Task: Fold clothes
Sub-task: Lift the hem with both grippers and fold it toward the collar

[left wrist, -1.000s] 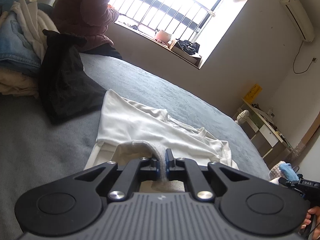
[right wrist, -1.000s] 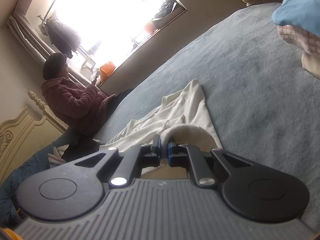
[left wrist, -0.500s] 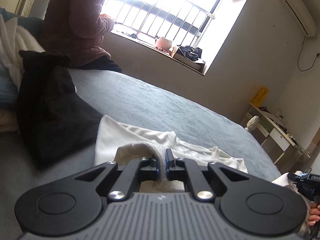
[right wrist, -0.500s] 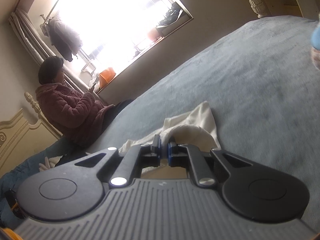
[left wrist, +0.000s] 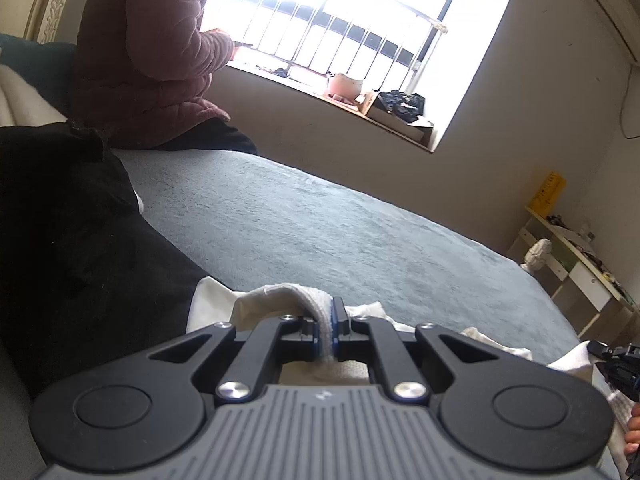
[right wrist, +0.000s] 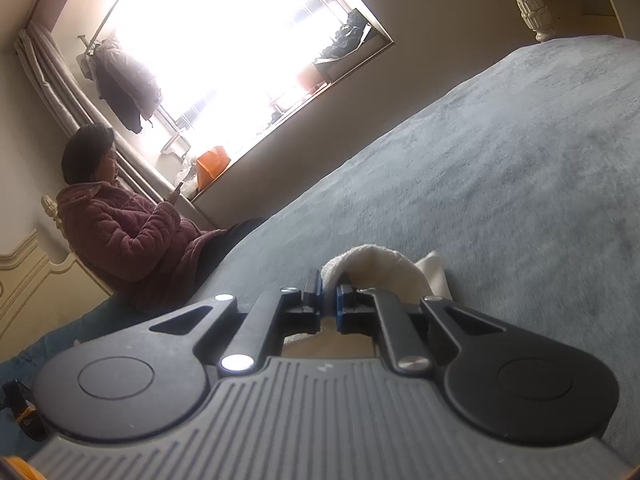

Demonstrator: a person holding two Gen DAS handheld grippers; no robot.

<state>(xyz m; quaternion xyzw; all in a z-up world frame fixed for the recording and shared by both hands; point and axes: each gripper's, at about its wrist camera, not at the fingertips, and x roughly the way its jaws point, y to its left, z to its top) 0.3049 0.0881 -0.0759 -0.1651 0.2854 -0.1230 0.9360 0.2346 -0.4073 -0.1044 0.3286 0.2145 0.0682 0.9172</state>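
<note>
bed: grey blanket (left wrist: 340,232), window behind
shirt: white shirt (left wrist: 280,298), bunched on bed at near edge
left tongs (left wrist: 326,322): clamped on shirt fold
right tongs (right wrist: 329,294): clamped on shirt fold
beside: black garment (left wrist: 72,248) left of shirt

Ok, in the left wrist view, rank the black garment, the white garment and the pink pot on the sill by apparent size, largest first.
1. Black garment, though nearness inflates it.
2. White garment, mostly hidden behind the gripper.
3. Pink pot, small and far away.
</note>
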